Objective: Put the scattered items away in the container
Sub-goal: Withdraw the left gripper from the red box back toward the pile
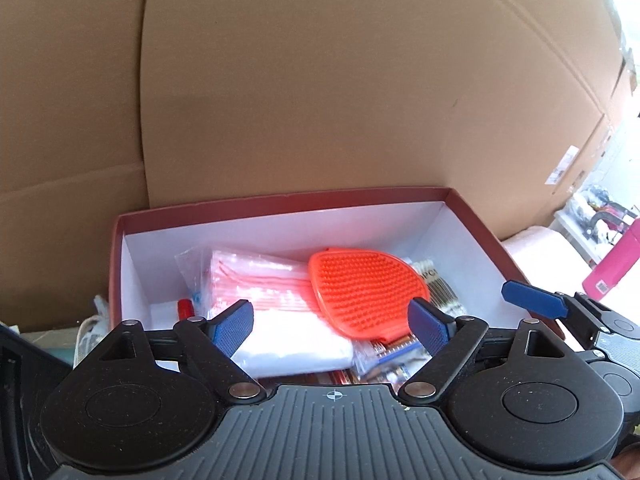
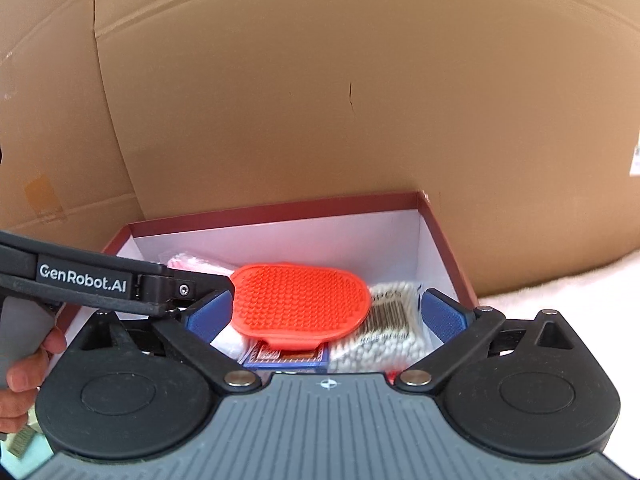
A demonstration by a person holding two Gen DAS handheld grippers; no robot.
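A red box with a white inside [image 1: 280,200] [image 2: 280,210] holds several items. An orange bristled silicone brush [image 1: 360,292] [image 2: 298,304] lies on top, over a bag of pink masks [image 1: 256,280], a white packet [image 1: 292,344], a pack of cotton swabs [image 2: 384,328] and a blue-edged pack [image 2: 286,356]. My left gripper [image 1: 332,328] hangs open over the box's near left part, its pads touching nothing. My right gripper [image 2: 326,316] is open beside it, with the brush and swabs lying below, free of its pads. One blue right fingertip [image 1: 534,300] shows over the box's right rim.
A tall cardboard wall [image 1: 320,80] [image 2: 320,80] stands right behind the box. A white fluffy cloth [image 2: 560,280] lies to the right, with a pink object [image 1: 616,268] beyond it. A hand [image 2: 24,364] holds the left tool's handle at the left edge.
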